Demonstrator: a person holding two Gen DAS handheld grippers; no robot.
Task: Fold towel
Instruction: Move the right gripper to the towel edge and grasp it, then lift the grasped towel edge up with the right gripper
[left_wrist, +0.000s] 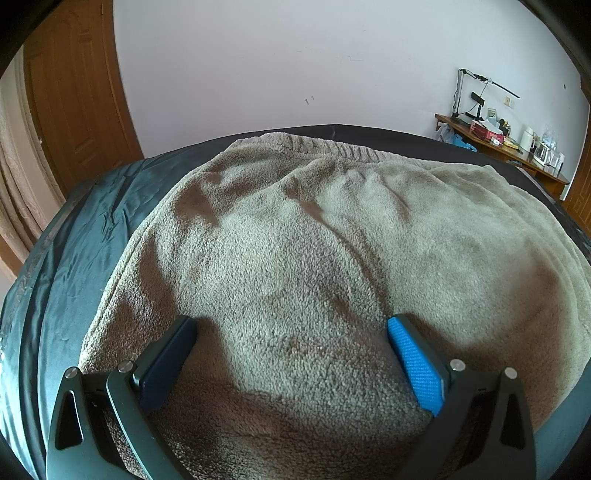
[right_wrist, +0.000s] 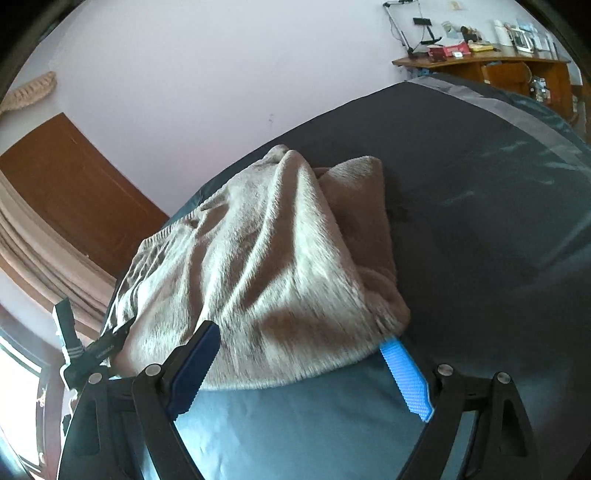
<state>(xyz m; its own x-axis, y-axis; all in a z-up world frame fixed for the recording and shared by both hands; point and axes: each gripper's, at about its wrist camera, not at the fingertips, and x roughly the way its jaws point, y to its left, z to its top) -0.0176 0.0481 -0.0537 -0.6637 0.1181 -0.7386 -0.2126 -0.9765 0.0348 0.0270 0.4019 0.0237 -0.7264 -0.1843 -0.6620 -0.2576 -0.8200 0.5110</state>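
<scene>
The towel (left_wrist: 314, 258) lies on the bed (left_wrist: 92, 229); a desk (left_wrist: 502, 147) stands behind.

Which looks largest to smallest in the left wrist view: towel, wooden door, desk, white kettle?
1. towel
2. wooden door
3. desk
4. white kettle

The towel lies nearest the camera, so its lead is partly nearness.

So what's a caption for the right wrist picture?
Open right hand-held gripper at the near edge of a rumpled towel.

Rumpled towel (right_wrist: 258, 266) heaped across bed (right_wrist: 480, 206), bare dark sheet beside it
</scene>
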